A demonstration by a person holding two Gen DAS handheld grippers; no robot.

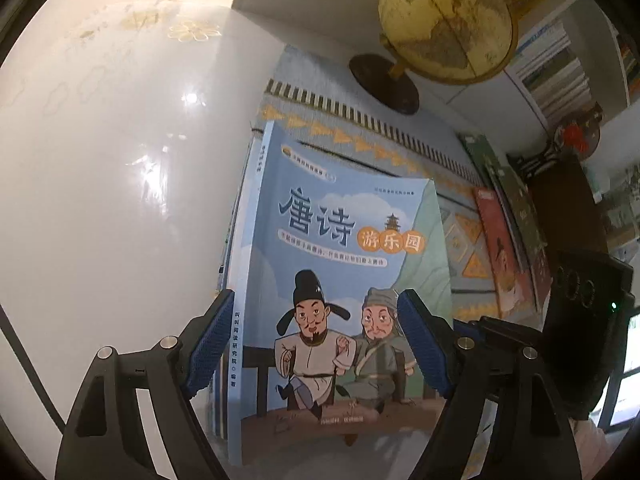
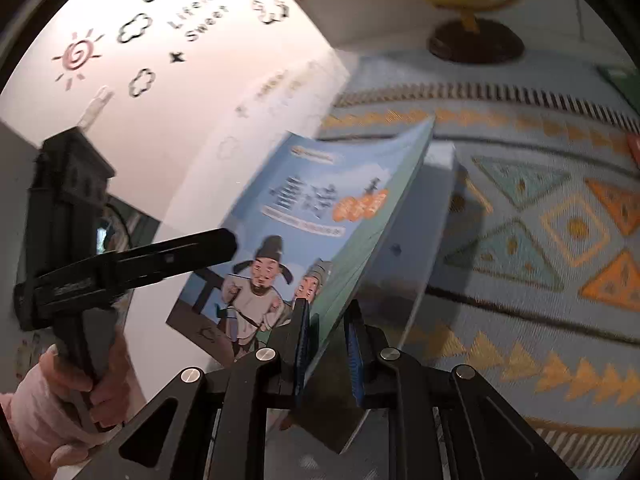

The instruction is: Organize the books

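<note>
At nine o'clock in the left wrist view stood a glossy white wall [image 1: 100, 168], and the blue book [image 1: 332, 280] leaned up just beside it, spine toward the wall, long axis running from six toward twelve. The left gripper [image 1: 316, 344] was spread wide, its pads on either side of the lower cover but seemingly not pressing it. In the right wrist view the right gripper [image 2: 328, 340] was narrowed onto the book's open edge near the bottom corner, carrying it tilted toward ten o'clock above the patterned cloth [image 2: 520, 240] on the desk. So the right one had the book; the left stood at nine o'clock there, its handle in a gloved hand [image 2: 52, 392], ready to steady it. Open room lay toward three o'clock over the cloth. At one o'clock stood a globe [image 1: 448, 20], and more books [image 1: 508, 240] lay at three o'clock in the left view, well apart; those edges likely limited any swing rightward.
</note>
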